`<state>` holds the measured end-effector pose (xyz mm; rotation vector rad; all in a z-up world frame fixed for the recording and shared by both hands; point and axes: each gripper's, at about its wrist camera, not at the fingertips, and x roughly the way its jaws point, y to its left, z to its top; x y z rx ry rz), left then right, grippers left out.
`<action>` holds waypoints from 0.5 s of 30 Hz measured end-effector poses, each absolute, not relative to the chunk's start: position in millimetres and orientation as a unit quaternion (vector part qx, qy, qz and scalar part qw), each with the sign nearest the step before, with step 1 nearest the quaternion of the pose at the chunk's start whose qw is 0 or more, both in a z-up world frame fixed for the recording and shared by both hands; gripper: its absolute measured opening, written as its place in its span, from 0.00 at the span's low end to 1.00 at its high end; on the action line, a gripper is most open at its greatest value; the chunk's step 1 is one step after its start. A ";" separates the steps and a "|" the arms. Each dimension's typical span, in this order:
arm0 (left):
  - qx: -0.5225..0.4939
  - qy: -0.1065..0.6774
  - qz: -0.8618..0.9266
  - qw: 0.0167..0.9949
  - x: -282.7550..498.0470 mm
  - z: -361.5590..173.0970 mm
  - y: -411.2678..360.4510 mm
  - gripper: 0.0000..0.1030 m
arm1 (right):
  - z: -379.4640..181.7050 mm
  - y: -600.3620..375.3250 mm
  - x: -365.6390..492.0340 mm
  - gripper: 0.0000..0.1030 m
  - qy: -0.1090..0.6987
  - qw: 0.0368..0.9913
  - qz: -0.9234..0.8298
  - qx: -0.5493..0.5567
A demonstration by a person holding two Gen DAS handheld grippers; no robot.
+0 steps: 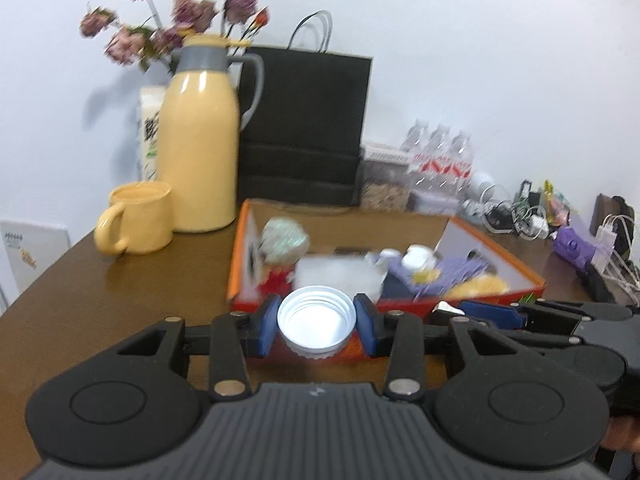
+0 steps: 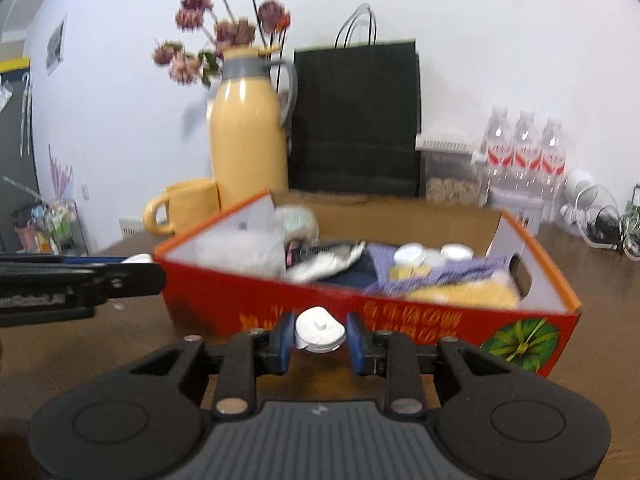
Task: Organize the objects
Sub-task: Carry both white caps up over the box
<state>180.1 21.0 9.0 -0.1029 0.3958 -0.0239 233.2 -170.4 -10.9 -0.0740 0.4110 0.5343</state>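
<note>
A: Left wrist view first. What is the left gripper point(image 1: 316, 326) carrying?

B: A white screw lid point(image 1: 316, 322), open side up, low in the middle of the frame. The jaws are clamped on its ribbed rim from both sides. Just behind it sits the orange box point(image 1: 520, 258) on the table point(image 1: 120, 280), already holding cloths and small white jars.

A: How will that lid handle?

B: I'd judge it light, stiff plastic and a bit slick. The ribbed rim is the sensible place to hold it, across the widest part, as it is now.

A: And the right wrist view?

B: The right gripper point(image 2: 320, 338) has a small white cap point(image 2: 320, 332) with a nub on top between its jaws, at lower centre, in front of the box's red wall point(image 2: 260, 304). The pads look to press its sides. The other gripper pokes in from the left edge.

A: Handling?

B: Light and rigid too, but small and rounded, so it could twist loose. Holding across its flat sides seems safest before dropping it in the box.
</note>
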 end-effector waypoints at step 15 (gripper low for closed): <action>-0.046 0.165 -0.021 0.985 256.2 33.9 -19.2 0.39 | 21.5 -202.5 288.3 0.26 0.135 0.966 0.221 -0.012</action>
